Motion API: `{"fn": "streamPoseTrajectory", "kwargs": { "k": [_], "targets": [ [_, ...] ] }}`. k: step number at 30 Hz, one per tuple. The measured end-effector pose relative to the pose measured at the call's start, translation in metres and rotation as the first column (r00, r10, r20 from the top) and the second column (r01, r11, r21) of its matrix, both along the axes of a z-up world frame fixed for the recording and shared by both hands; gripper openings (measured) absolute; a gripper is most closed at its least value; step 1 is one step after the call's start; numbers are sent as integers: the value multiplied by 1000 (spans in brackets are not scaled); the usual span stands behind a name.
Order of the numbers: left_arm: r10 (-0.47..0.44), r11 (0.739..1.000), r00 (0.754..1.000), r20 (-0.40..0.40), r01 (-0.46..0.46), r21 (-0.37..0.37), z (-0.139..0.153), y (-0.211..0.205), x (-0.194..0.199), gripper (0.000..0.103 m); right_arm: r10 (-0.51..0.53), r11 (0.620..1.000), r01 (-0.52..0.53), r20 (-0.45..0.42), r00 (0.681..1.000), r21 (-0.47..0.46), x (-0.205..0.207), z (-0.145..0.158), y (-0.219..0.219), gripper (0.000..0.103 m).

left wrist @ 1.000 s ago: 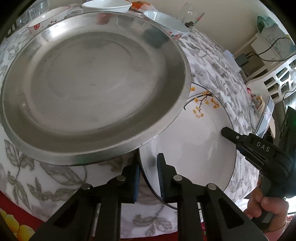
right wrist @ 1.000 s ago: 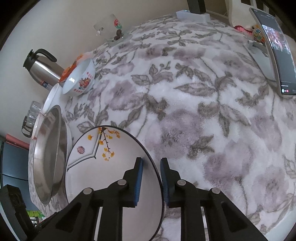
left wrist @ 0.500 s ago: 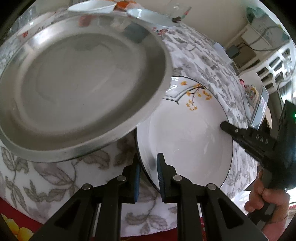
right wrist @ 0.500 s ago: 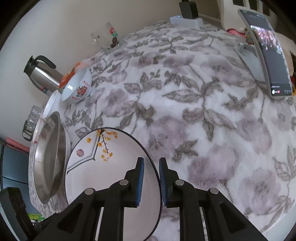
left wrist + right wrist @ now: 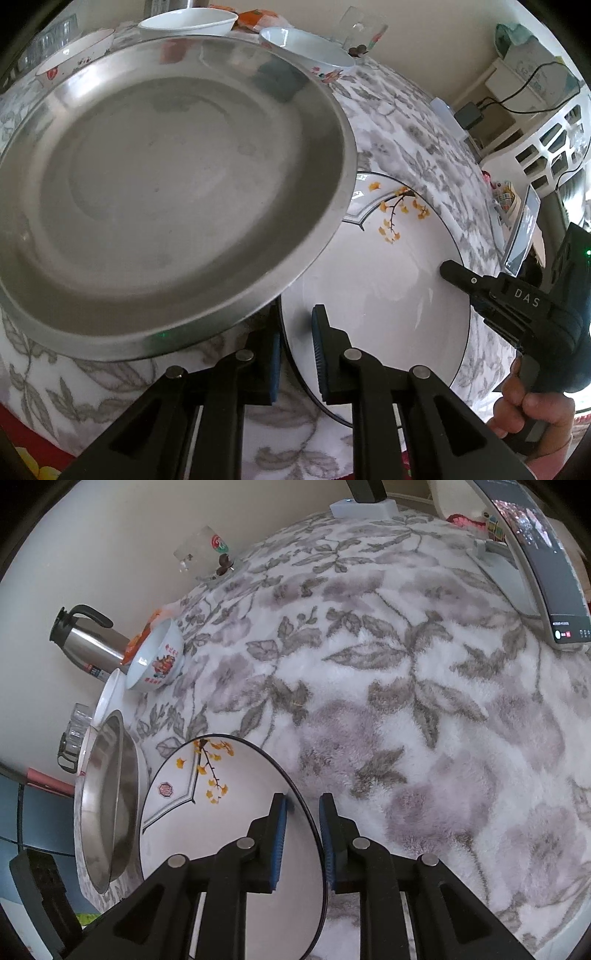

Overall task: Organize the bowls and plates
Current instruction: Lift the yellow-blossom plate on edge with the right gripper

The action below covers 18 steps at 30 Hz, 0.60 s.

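A white plate with yellow blossoms and a dark rim is held between both grippers. My left gripper is shut on its near-left rim. My right gripper is shut on its opposite rim, and shows in the left wrist view. A large steel plate sits to the left, its edge overlapping the white plate's far-left part. White bowls stand behind on the floral cloth.
A steel thermos and a glass mug stand at the wall. A glass cup is at the back. A phone on a stand is at the right. The floral cloth spreads right of the plate.
The white plate and both grippers have shifted slightly; the steel plate looks nearer and covers more of the white plate's left side. Both grips are unchanged.
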<state>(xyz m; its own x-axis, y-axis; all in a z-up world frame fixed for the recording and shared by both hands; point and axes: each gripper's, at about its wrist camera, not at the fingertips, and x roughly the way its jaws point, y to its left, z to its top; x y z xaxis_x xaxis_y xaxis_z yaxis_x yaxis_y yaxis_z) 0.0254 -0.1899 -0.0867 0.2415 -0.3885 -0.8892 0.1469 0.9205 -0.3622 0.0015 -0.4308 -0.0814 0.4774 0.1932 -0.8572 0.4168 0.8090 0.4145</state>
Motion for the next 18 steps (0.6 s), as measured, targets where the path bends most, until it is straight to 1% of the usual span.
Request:
{"fn": "streamPoseTrajectory", "kwargs": {
  "k": [3, 10, 18],
  "targets": [
    [-1, 1000, 1000, 0, 1, -3, 1, 0, -1, 16, 10, 1000, -10, 11, 1000, -1, -2, 2, 0, 19],
    [-18, 1000, 999, 43, 18, -18, 11, -1, -4, 16, 20, 1000, -20, 47, 999, -9, -10, 13, -3, 19],
    [-66, 997, 995, 70, 69, -34, 19, -11, -6, 16, -21, 1000, 19, 71, 997, 18, -22, 16, -16, 19]
  ]
}}
